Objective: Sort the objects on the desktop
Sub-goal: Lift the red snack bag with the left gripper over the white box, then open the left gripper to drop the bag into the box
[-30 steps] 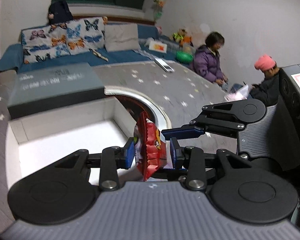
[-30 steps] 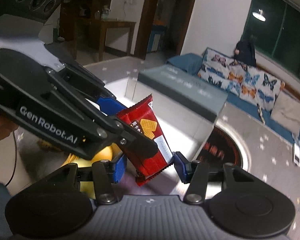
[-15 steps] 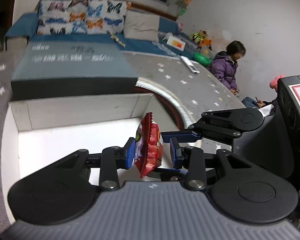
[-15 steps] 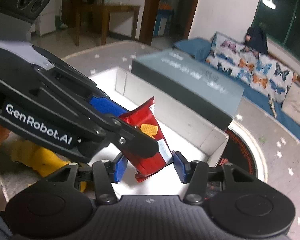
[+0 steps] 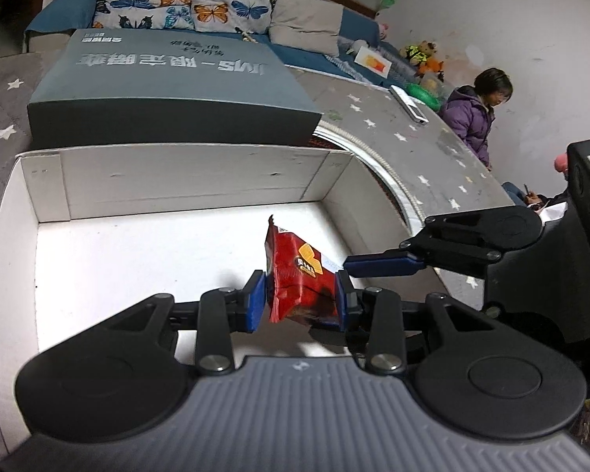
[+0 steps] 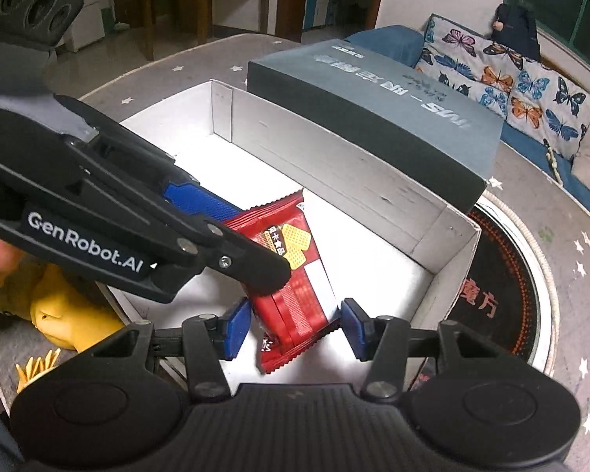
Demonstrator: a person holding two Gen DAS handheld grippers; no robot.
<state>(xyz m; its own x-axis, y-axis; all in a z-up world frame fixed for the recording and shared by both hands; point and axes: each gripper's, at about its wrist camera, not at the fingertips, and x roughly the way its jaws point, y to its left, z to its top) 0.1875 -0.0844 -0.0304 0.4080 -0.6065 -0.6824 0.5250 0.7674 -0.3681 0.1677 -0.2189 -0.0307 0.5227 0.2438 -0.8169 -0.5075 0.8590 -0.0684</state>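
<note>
Your left gripper (image 5: 299, 299) was pinched on the red snack packet (image 5: 297, 275), both blue pads pressed flat against the wrapper's sides, jaws as tight as they go around it. The packet stood roughly upright between them, crimped top edge up, hanging over the floor of the open white box (image 5: 185, 181), toward its right-hand wall. I couldn't tell whether its lower edge touched the box floor.

Your right gripper (image 6: 295, 326) was part-spread around the same packet's lower end. In the right wrist view its left pad (image 6: 236, 328) sat against or just beside the wrapper; the right pad (image 6: 354, 324) was close to the edge, with contact unclear. So I couldn't tell if it was actually gripping or only bracketing the packet. In the left wrist view one right finger (image 5: 381, 267) reached in from the right and met the packet's side near the left gripper's right pad.

The grey lidded box (image 6: 373, 106) sat directly behind the white one, touching its far wall. A yellow toy (image 6: 63, 314) lay on the star-print tabletop (image 5: 413, 145) just outside the white box's near-left corner.
</note>
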